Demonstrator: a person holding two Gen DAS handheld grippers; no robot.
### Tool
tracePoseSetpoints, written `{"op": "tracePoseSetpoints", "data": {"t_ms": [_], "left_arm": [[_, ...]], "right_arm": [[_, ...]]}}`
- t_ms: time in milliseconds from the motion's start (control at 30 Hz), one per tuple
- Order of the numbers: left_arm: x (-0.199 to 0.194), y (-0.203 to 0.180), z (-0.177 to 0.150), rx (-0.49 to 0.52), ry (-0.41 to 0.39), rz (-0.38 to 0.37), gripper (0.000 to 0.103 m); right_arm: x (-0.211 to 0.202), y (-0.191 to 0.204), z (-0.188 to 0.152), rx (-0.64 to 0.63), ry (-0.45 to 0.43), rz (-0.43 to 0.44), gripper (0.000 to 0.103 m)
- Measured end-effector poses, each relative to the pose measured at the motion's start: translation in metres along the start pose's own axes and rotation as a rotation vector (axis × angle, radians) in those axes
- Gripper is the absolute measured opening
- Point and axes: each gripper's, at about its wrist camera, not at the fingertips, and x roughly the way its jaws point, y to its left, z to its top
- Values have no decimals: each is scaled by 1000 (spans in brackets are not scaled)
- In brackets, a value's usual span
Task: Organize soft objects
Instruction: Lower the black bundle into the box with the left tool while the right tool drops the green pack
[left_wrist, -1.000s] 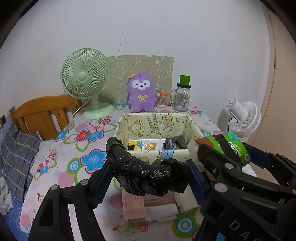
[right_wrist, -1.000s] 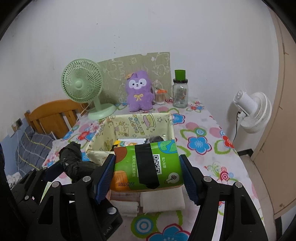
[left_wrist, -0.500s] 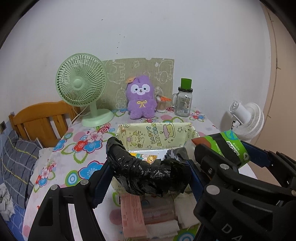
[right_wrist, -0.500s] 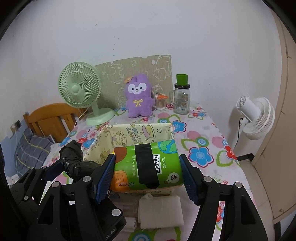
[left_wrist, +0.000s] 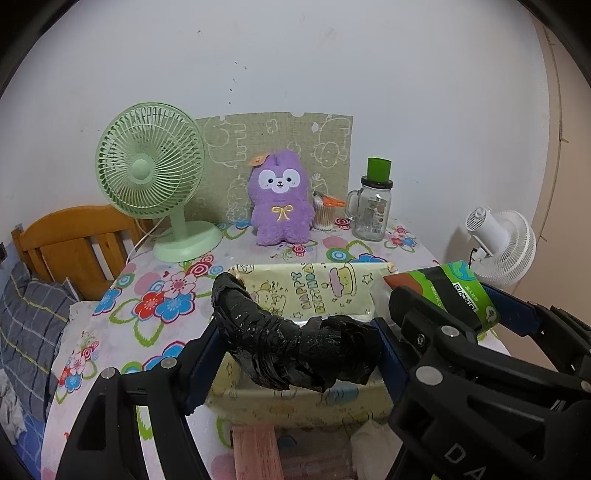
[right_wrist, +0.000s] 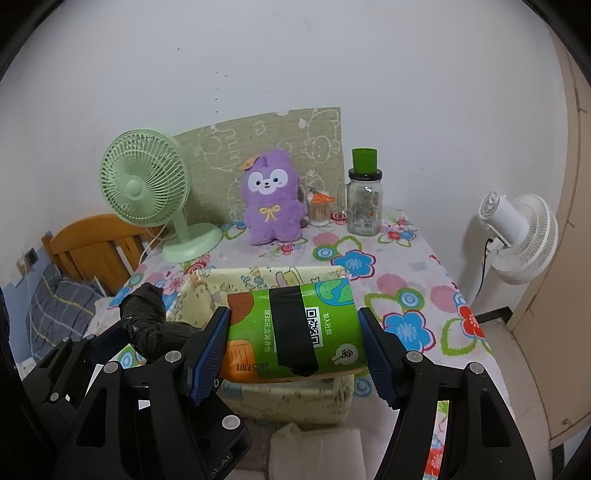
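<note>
Meanwhile, we had carried both loads away from the far wall: the yellow cartoon-printed fabric bin, whose inside lay open to the left wrist view a second before, now showed us mostly its near wall, and the two held things hung at its near rim instead of over its inside. To us that meant neither load had gone in yet, so the sorting was still unfinished.

Our left gripper had its fingers clenched on the crumpled black plastic bag roll, a glossy, wrinkled lump bent like an elbow, one end sticking up past the left pad.

Our right gripper had its fingers pressing the ends of the green soft pack of tissues, a plump pillow shape with an orange corner, a printed code and a black tape band across its middle. It hung in front of the bin, above its near edge.

On the flowered worktop just below lay folded white cloths, still loose.
</note>
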Motion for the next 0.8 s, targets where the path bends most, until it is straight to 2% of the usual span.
{"op": "tracePoseSetpoints", "data": {"t_ms": [567, 733, 800], "left_arm": [[41, 2, 7, -8, 41, -8, 80], [55, 3, 3, 12, 87, -12, 86], [59, 3, -1, 32, 103, -16, 92]], "right_arm": [[41, -10, 13, 21, 37, 16, 71], [50, -11, 13, 25, 45, 15, 71], [53, -10, 13, 19, 49, 27, 71]]}}
